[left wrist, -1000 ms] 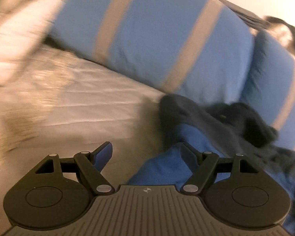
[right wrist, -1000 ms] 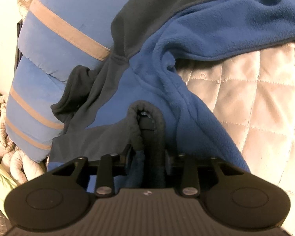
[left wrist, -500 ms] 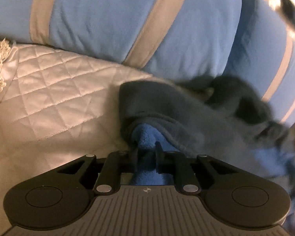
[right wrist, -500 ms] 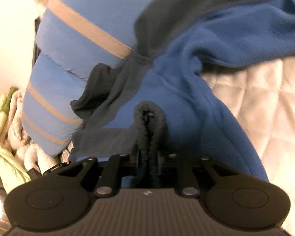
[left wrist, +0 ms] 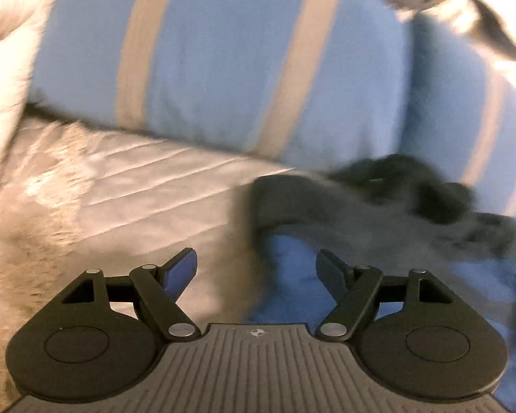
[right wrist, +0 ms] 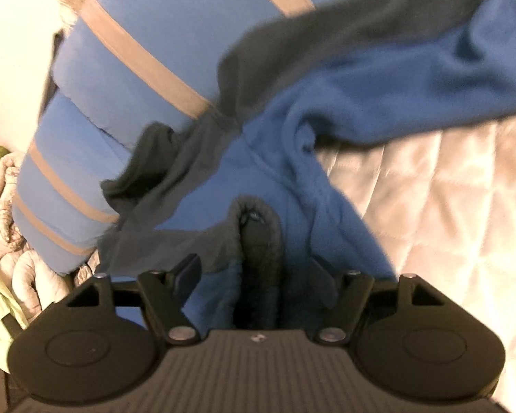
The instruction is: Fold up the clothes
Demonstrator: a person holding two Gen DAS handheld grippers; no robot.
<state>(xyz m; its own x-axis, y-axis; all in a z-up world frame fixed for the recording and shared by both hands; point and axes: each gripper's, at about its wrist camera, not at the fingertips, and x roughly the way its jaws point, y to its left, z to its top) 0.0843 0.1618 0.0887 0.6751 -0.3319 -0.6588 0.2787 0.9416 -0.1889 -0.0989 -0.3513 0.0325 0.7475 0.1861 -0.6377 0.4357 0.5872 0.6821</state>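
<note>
Both sets of jaws are opening, the left gripper (left wrist: 256, 268) gaping just over the blue fleece (left wrist: 292, 275) edge, the right gripper (right wrist: 256, 275) spread around its grey cuff (right wrist: 258, 227) without pinching, fleece sprawled across the quilt (right wrist: 447, 189) up against the far striped pillows (left wrist: 223, 51).

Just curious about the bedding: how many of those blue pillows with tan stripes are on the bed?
2. One large striped pillow lies across the quilt; a second striped pillow sits beside it, behind the fleece jacket. More may be hidden.
</note>
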